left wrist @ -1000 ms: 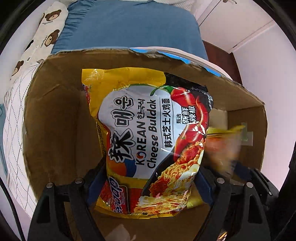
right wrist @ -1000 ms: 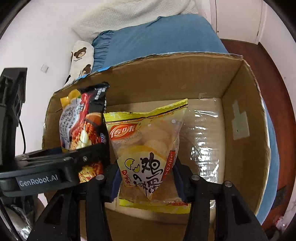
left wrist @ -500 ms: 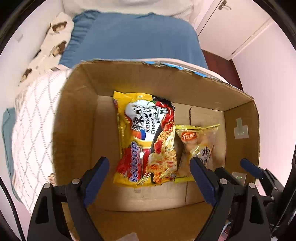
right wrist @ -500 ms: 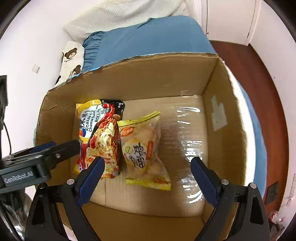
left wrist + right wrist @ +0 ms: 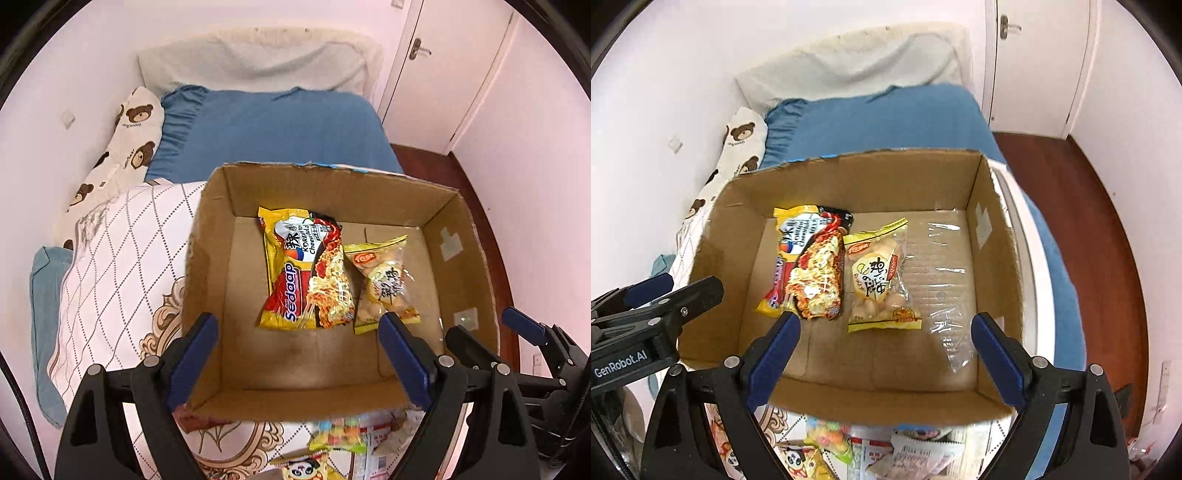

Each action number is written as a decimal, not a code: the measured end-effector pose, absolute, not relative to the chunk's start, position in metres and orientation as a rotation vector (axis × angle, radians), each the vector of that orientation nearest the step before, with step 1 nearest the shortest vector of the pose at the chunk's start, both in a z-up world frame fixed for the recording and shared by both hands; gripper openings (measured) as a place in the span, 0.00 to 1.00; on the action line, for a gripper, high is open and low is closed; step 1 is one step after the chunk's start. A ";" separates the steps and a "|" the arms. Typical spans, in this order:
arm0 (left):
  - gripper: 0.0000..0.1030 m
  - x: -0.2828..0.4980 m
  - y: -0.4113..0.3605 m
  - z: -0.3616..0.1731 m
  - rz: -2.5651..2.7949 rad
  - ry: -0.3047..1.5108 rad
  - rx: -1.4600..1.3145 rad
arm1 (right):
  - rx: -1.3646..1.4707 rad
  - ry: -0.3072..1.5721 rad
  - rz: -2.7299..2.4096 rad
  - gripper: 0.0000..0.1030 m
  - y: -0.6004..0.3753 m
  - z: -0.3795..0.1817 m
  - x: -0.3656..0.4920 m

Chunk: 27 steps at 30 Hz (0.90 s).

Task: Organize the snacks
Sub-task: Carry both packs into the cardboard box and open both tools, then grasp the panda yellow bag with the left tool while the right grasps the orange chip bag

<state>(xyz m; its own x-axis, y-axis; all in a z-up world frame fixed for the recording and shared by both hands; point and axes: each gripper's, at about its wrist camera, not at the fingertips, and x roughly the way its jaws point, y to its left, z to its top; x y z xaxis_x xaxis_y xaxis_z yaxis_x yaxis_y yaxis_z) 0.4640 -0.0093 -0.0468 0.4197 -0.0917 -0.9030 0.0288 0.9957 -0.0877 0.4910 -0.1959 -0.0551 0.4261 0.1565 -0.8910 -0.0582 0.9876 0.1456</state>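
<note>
A cardboard box (image 5: 210,236) (image 5: 993,236) stands on the bed. Inside lie a yellow and red noodle packet (image 5: 306,273) (image 5: 809,266) and, to its right, a yellow snack bag (image 5: 384,284) (image 5: 879,280), side by side on the box floor. My left gripper (image 5: 299,332) is open and empty, held above the box's near edge. My right gripper (image 5: 886,332) is open and empty, also above the near edge. The left gripper shows at the left of the right wrist view (image 5: 657,306).
Several more snack packets (image 5: 340,439) (image 5: 827,439) lie on the patterned quilt (image 5: 122,266) just before the box. A blue sheet (image 5: 273,129) and a bear-print pillow (image 5: 125,147) lie behind. Wooden floor (image 5: 1082,206) is to the right.
Both grippers opened and let go of the noodle packet and the snack bag, which now lie in the box. Both grippers have pulled back and up from the box.
</note>
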 end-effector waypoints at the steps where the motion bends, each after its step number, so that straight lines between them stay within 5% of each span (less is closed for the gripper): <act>1: 0.86 0.457 -0.009 -0.042 -0.083 1.124 -0.069 | 0.100 1.111 0.136 0.93 -0.196 -0.050 0.484; 12: 0.86 0.388 -0.003 -0.043 -0.100 1.141 -0.102 | 0.190 1.129 0.152 0.93 -0.204 -0.036 0.407; 20: 0.86 0.327 0.010 -0.179 -0.122 1.523 -0.325 | 0.551 1.283 0.048 0.93 -0.267 -0.114 0.313; 27: 0.86 0.312 0.004 -0.245 -0.098 1.665 -0.423 | 0.855 1.410 -0.084 0.93 -0.311 -0.196 0.242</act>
<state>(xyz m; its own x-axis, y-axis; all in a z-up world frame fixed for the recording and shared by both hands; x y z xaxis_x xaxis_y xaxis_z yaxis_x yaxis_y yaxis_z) 0.3117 0.0037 -0.2451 -0.0800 -0.3292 -0.9409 -0.2171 0.9270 -0.3059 0.2422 -0.3107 -0.1960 0.2094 0.4268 -0.8798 0.5287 0.7074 0.4691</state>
